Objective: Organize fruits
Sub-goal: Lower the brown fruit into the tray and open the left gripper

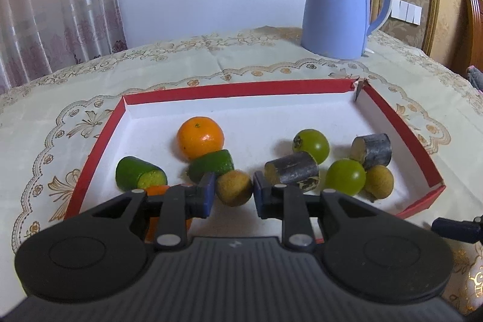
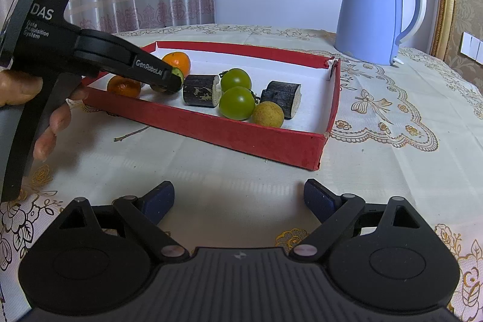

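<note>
Our left gripper [image 1: 234, 196] tilts downward, and its jaws are drawn in close on a small brown fruit [image 1: 234, 186], one blue pad on each side of it. Seen from the right wrist, our left hand [image 2: 18, 89] wraps the black handle, with the fingers [image 2: 52, 125] curled loosely below it. Our right gripper [image 2: 238, 198] also points down at a slant. Its jaws stand wide apart with nothing between them.
</note>
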The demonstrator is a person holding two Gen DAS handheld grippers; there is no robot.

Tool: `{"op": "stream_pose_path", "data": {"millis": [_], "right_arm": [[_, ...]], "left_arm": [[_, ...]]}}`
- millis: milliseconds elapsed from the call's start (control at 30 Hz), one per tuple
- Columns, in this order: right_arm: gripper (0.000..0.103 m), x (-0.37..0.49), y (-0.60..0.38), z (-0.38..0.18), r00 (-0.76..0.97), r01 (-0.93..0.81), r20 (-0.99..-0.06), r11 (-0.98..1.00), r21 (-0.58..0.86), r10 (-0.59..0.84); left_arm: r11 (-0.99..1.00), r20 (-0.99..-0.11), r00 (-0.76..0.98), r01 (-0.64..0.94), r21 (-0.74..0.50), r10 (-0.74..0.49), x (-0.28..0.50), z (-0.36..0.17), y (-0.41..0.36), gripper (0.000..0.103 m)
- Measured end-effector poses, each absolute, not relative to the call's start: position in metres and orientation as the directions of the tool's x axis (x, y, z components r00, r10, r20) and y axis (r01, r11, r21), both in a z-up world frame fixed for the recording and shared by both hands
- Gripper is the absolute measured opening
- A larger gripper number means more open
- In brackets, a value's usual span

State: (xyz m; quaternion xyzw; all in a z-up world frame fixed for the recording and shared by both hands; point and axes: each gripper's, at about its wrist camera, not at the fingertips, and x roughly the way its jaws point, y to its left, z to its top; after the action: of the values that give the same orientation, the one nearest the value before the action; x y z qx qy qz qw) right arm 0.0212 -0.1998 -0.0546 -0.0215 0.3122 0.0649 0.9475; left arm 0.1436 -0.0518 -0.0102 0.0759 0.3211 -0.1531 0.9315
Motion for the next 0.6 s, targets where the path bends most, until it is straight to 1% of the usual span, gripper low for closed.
{"op": "stream_pose_path", "data": {"millis": [100, 200, 267, 333, 400, 500, 600], "right_arm": [[0.093, 0.021, -0.2, -0.055, 0.797, -0.136, -0.595, 0.991, 0.0, 0.11], [0.094, 0.021, -0.2, -0.055, 0.796, -0.136, -0.595, 0.991, 0.0, 0.11], [0.094, 0.021, -0.199, -0.055, 0.797, -0.136, -0.595, 0.991, 0.0, 0.11], [0.094, 0.021, -0.199, -0.054, 0.796, -0.136, -0.595, 0.991, 0.0, 0.109], [0.094, 0.021, -0.199, -0.054, 0.796, -0.136, -0.595, 0.991, 0.0, 0.109], [0.094, 0.021, -0.199, -0.054, 0.796, -0.136, -0.595, 0.991, 0.0, 0.109], [0.094, 0.021, -0.199, -0.054, 0.796, -0.136, -0.595, 0.991, 0.0, 0.109]], "left_arm": [[0.941, -0.626, 0.742, 0.337, 0.038, -0.241, 0.135, -0.01, -0.055, 0.027], [0.94, -0.608, 0.761, 0.334, 0.071, -0.225, 0.129, -0.009, -0.061, 0.035], [0.943, -0.606, 0.768, 0.322, 0.084, -0.208, 0.131, -0.01, -0.062, 0.046], [0.949, -0.618, 0.76, 0.308, 0.067, -0.203, 0.136, -0.013, -0.059, 0.05], [0.95, -0.626, 0.75, 0.308, 0.043, -0.214, 0.14, -0.016, -0.056, 0.051], [0.948, -0.619, 0.758, 0.311, 0.067, -0.205, 0.139, -0.018, -0.057, 0.052], [0.947, -0.61, 0.766, 0.313, 0.077, -0.203, 0.138, -0.019, -0.059, 0.056]]}}
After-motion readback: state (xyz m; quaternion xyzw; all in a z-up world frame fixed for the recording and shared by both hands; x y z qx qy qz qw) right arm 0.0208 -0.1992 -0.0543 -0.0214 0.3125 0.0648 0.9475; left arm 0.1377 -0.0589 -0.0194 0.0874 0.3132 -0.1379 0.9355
